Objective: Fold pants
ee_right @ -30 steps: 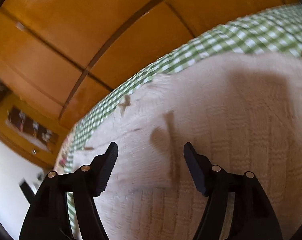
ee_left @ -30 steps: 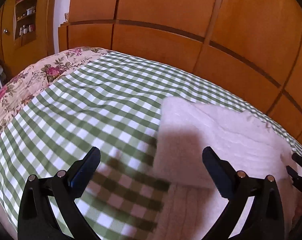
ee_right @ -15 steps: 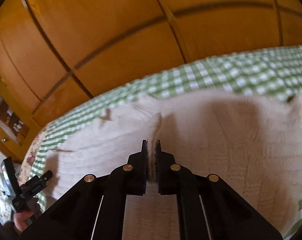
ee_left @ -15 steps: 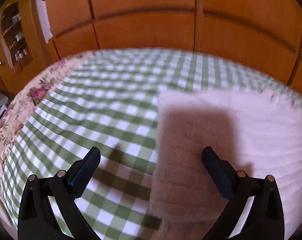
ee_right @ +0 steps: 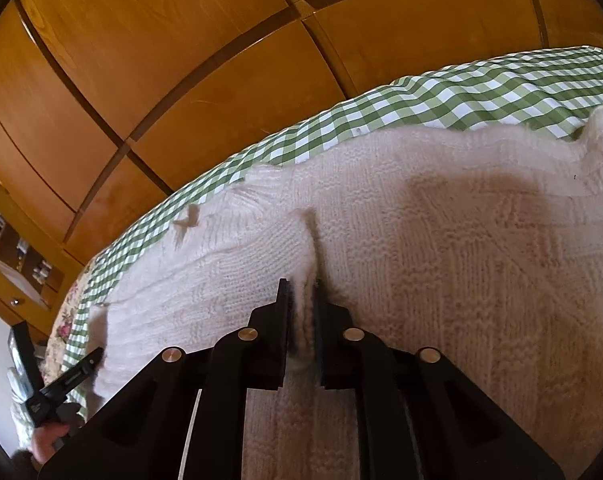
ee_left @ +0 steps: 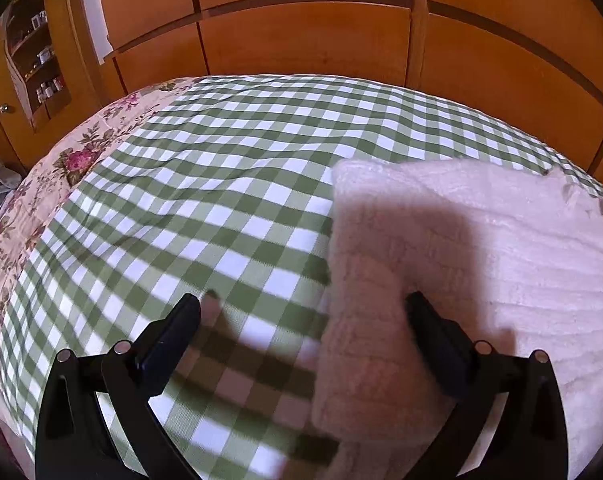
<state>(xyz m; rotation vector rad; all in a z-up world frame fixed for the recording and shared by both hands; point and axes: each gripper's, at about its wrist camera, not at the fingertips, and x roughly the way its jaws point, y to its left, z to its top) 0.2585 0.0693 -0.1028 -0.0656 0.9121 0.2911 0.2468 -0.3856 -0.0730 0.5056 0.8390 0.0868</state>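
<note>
My right gripper [ee_right: 301, 300] clenched on a pinched ridge of pink knit pants [ee_right: 441, 260], my left gripper [ee_left: 301, 320] spread wide over pants edge, green checked bedspread [ee_left: 221, 184] beneath, wood wardrobe [ee_left: 301, 40] behind.

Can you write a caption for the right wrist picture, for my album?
Right gripper pinches a ridge of the fluffy white pants on the checked bedspread.

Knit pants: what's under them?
The pink knit pants lie on a green-checked bedspread, visible around their edges. The right claw pinches a ridge of the knit. Whatever lies beneath the covered fabric can't be seen.
</note>
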